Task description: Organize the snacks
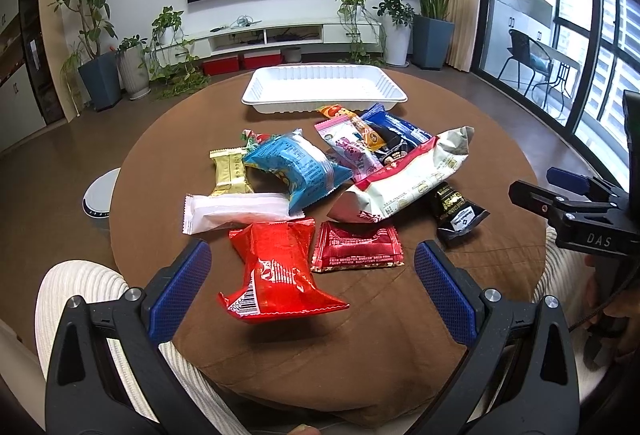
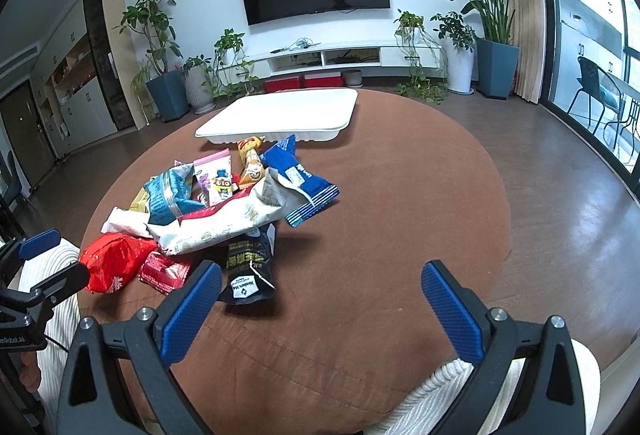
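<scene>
On the left side of the round brown table [image 1: 160, 163] lie a gold wrapper [image 1: 231, 171] and a long white packet [image 1: 236, 211], the white one's long axis running left to right. Just nearer the person sits the bright red bag [image 1: 276, 271], and this is the thing the coming move seems to turn on: it lies straight ahead of the left gripper [image 1: 312, 271], between the two blue pads, its long axis pointing roughly away from the camera with the barcode end closest. The left gripper's jaws are spread wide and hold nothing; whether they are level with the bag or above it cannot be told. Beside the red bag to the right lies a flat dark-red sachet [image 1: 356, 247], then the middle heap: a light blue pack [image 1: 296, 167], a pink stick [image 1: 348, 151], an orange stick [image 1: 360, 127], a dark blue pack [image 1: 396, 125] and a large white-and-red bag [image 1: 412, 179] lying across them. A black pouch [image 2: 250, 267] sits at the right edge of the heap, just beside the left pad of the right gripper [image 2: 322, 295], whose jaws are also wide apart and empty over bare tablecloth. The white tray [image 1: 324, 85] waits empty at the far side, beyond the heap. The left gripper looks nearer to a first pick, the red bag; the right would suit the black pouch.
</scene>
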A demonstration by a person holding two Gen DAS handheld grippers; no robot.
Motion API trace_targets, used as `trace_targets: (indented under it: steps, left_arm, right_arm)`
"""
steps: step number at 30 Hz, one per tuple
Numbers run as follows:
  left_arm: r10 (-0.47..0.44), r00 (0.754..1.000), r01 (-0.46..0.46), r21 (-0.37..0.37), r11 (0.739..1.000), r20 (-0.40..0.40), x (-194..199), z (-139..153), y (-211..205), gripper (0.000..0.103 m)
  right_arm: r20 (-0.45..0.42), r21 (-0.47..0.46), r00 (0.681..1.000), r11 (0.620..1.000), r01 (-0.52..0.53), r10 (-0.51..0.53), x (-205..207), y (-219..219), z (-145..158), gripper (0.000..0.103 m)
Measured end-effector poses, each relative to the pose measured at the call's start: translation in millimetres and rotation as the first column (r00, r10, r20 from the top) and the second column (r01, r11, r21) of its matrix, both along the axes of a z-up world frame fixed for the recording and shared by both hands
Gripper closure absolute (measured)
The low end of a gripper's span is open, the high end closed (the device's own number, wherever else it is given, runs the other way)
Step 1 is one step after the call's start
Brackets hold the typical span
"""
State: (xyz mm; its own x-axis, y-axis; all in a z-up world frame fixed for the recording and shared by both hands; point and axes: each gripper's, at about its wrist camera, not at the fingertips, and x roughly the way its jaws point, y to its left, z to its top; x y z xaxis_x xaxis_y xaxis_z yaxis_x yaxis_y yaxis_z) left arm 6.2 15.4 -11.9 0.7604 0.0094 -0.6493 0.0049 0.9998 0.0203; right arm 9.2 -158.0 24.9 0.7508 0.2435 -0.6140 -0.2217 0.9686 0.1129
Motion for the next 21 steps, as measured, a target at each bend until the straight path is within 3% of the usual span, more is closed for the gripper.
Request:
trace_targets:
  steps: [14, 21]
  left_arm:
    - [0.039, 0.998, -0.04, -0.037, 0.998, -0.051, 13, -13, 22, 0.0]
    - [0.065, 0.996, -0.068, -0.048, 0.997, -0.06, 19, -17, 36, 0.0]
  right_arm:
    - [-0.058, -0.047, 0.993, 0.993, -0.104, 0.101, 0, 28, -10, 0.001]
    - [-0.064, 0.068, 0.983, 0.983, -0.169, 0.173, 4, 44, -1, 0.001]
